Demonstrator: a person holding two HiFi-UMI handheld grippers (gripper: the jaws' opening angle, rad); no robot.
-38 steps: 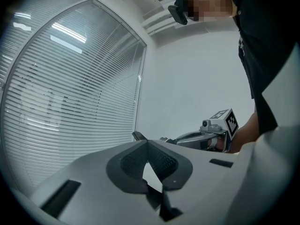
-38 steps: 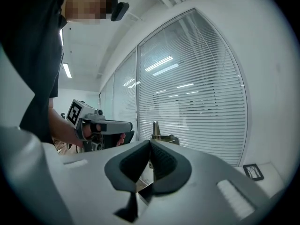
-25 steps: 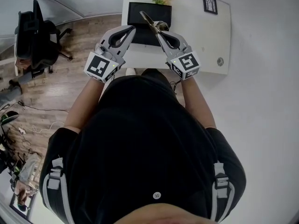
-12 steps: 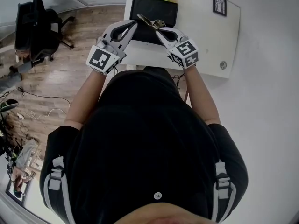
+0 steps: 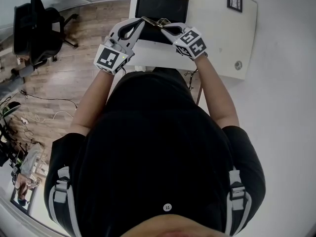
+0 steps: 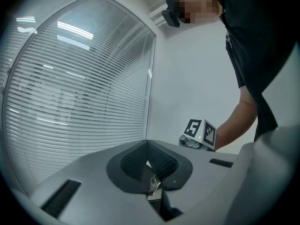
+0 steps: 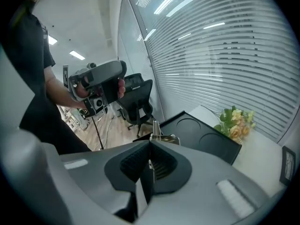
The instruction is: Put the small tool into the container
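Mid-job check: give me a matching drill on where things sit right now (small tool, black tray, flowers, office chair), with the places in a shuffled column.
1. small tool
2. black tray
3. flowers
4. office chair

A. on the wooden floor, off to the table's side
B. flat on the white table
C. clamped in the right gripper
D. on the table, beyond the tray

Pairs: 1-C, 2-B, 3-D, 4-A.

Head view overhead; gripper views facing each other
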